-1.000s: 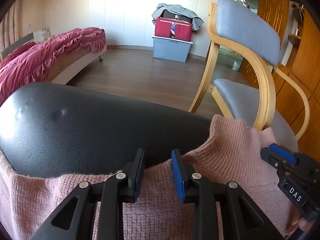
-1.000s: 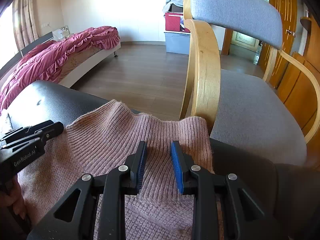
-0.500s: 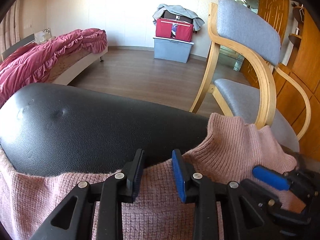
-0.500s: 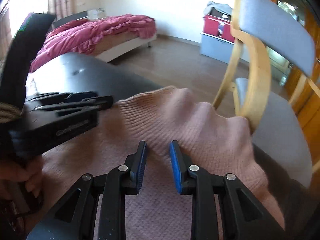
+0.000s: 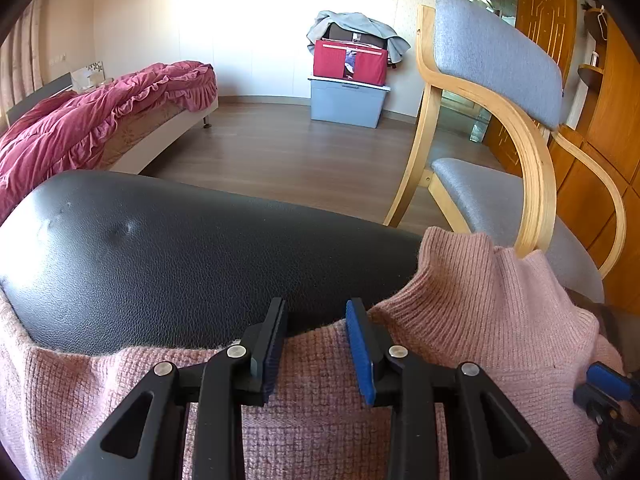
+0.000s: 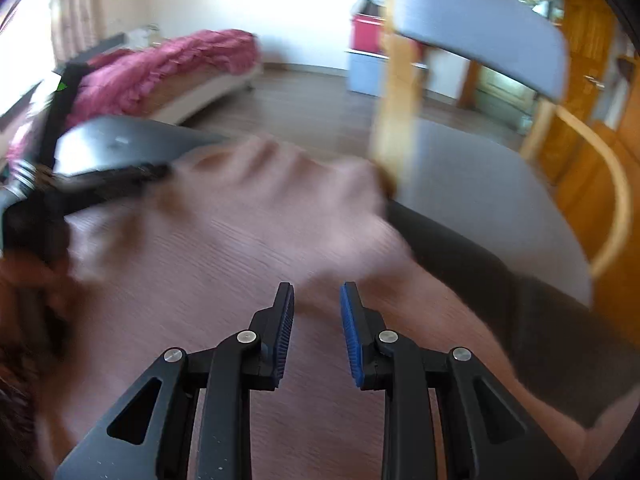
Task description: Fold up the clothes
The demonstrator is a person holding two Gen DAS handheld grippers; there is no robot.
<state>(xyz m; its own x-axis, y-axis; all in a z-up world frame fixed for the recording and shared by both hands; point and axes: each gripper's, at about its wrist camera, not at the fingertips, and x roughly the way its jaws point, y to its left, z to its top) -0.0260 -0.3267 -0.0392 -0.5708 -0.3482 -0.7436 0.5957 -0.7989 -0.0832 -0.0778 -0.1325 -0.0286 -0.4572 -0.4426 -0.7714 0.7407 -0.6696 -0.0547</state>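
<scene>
My left tool [image 5: 318,340] is narrowly parted, its jaws just eased wider, pads over the upper hem of the pink sweater [image 5: 480,312] with nothing pinched between them. My right tool [image 6: 316,320] hangs narrowly open above the same sweater, which lies spread across the black leather seat [image 5: 180,256].

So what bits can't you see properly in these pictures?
- Right wrist view: the pink sweater is smeared by motion blur, so its folds and knit cannot be made out.
- Left wrist view: the right gripper is cut off by the picture's edge.
- Left wrist view: the sweater's lower part runs off the bottom edge, behind the left gripper.
- Left wrist view: what is in the red box is covered by a grey cloth.
</scene>
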